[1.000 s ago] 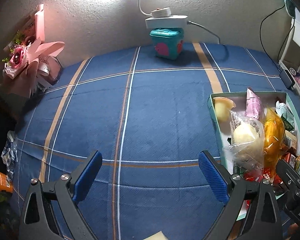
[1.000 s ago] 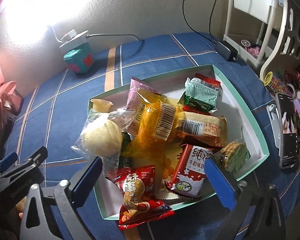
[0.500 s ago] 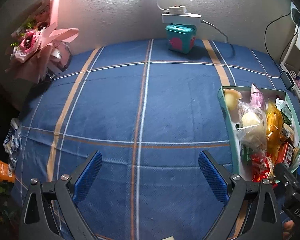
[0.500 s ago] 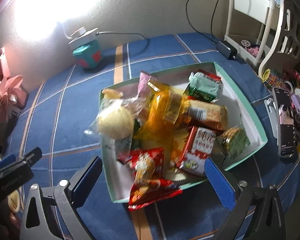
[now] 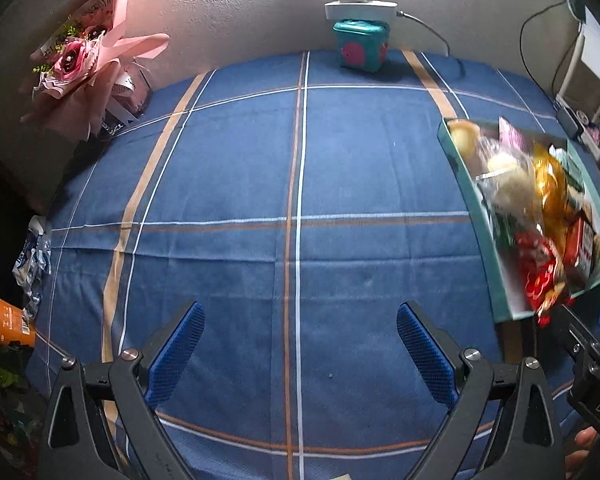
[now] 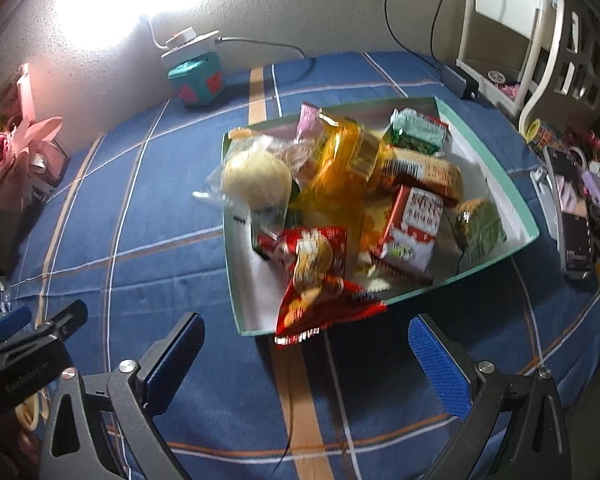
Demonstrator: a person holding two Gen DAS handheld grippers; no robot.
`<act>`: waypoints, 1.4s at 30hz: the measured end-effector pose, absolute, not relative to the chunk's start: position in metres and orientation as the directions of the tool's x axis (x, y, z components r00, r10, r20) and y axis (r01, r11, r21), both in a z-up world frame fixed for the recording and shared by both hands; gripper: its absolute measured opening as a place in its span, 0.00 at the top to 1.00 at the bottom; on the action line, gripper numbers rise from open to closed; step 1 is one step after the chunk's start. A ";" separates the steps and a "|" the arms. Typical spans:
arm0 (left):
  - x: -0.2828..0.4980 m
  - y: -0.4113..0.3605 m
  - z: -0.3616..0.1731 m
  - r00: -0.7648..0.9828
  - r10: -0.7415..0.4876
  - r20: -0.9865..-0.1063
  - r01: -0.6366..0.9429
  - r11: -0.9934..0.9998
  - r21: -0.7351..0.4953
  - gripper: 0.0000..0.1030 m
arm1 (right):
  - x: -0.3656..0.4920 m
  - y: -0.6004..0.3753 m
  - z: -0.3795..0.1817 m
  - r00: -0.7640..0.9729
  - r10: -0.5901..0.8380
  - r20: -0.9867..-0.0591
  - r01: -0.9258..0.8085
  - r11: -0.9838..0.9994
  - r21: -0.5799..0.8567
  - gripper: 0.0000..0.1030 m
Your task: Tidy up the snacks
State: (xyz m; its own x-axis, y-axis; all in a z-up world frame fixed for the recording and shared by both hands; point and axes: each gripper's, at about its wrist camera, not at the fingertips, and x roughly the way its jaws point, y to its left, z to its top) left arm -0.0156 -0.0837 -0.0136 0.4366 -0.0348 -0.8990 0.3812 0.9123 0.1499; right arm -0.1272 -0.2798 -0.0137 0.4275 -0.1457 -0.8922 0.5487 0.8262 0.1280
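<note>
A teal-rimmed white box on the blue plaid cloth holds several snack packs. Among them are a bagged pale bun, an orange pack, a red-and-white milk carton, a green pack and a red packet hanging over the near rim. My right gripper is open and empty, just in front of the box. My left gripper is open and empty over bare cloth; the box lies to its right.
A teal cube with a white power strip on top stands at the back wall. A pink bouquet is at the back left. A phone and small items lie right of the box. An orange cup stands off the left edge.
Both grippers have pulled back and up from the box, so it looks smaller and further away. The left view has swung left over the cloth. Both stay open.
</note>
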 end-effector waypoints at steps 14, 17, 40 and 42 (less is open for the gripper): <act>-0.040 -0.069 -0.021 0.440 -0.025 -0.898 0.390 0.906 0.165 0.06 | -0.147 -0.271 -0.015 0.439 -0.144 -0.887 0.558 0.817 0.144 0.00; -0.041 -0.067 -0.021 0.440 -0.031 -0.898 0.386 0.909 0.158 0.06 | -0.147 -0.271 -0.014 0.443 -0.145 -0.885 0.561 0.815 0.147 0.00; -0.028 -0.069 -0.019 0.423 -0.090 -0.901 0.394 0.915 0.093 0.06 | -0.137 -0.277 -0.023 0.432 -0.133 -0.892 0.561 0.814 0.151 0.00; -0.028 -0.069 -0.019 0.423 -0.091 -0.902 0.394 0.914 0.093 0.06 | -0.136 -0.276 -0.022 0.433 -0.132 -0.891 0.557 0.817 0.150 0.00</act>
